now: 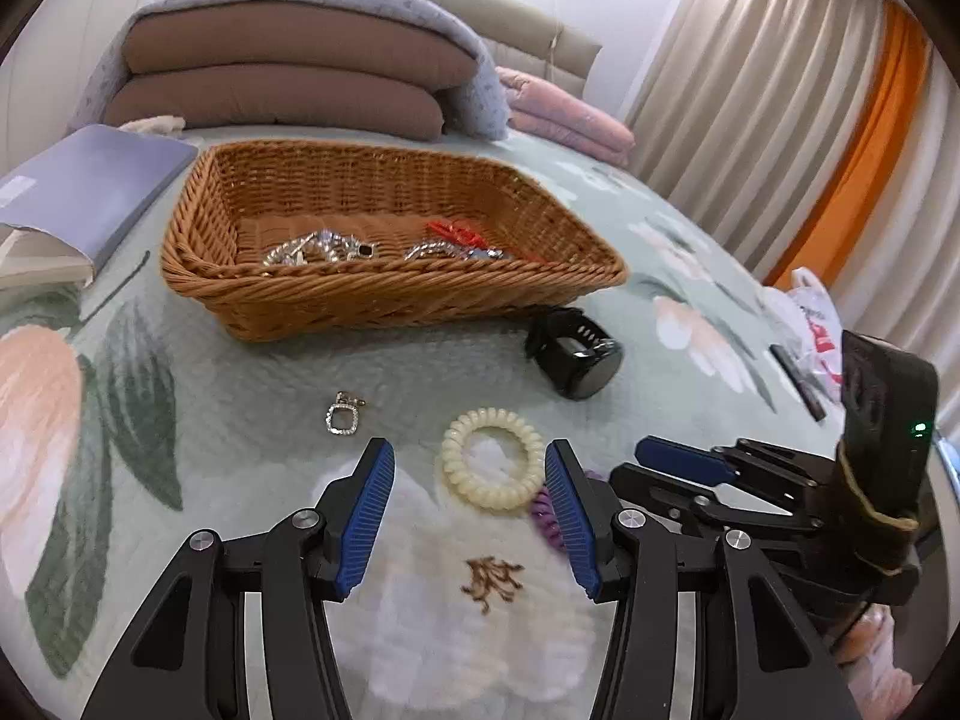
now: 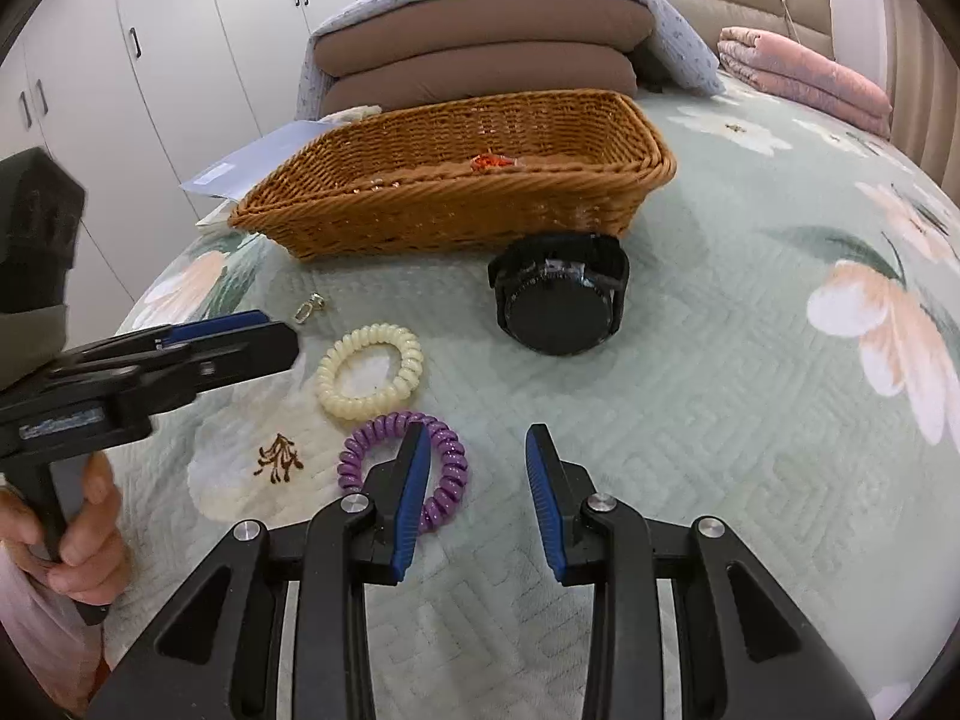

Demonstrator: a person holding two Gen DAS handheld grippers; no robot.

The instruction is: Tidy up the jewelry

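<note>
My left gripper (image 1: 469,450) is open just above the flowered bedspread. A cream spiral hair tie (image 1: 486,418) lies flat between its fingertips, and the pads do not touch it. A purple spiral hair tie (image 2: 384,423) lies under my open right gripper (image 2: 478,432); the gripper's left finger crosses the ring, and part of the ring sits between the jaws unpressed. A black watch (image 2: 555,312) rests in front of the wicker basket (image 1: 360,294), which holds silver pieces (image 1: 318,252) and a red item (image 1: 456,234). A small silver pendant (image 1: 343,417) lies left of the cream tie.
A blue-covered book (image 1: 90,192) lies left of the basket. Stacked brown pillows (image 1: 288,78) and a pink blanket (image 1: 564,114) are behind it. A plastic bag (image 1: 810,312) sits at the bed's right edge by the curtains. A hand (image 2: 78,528) holds the left gripper's handle.
</note>
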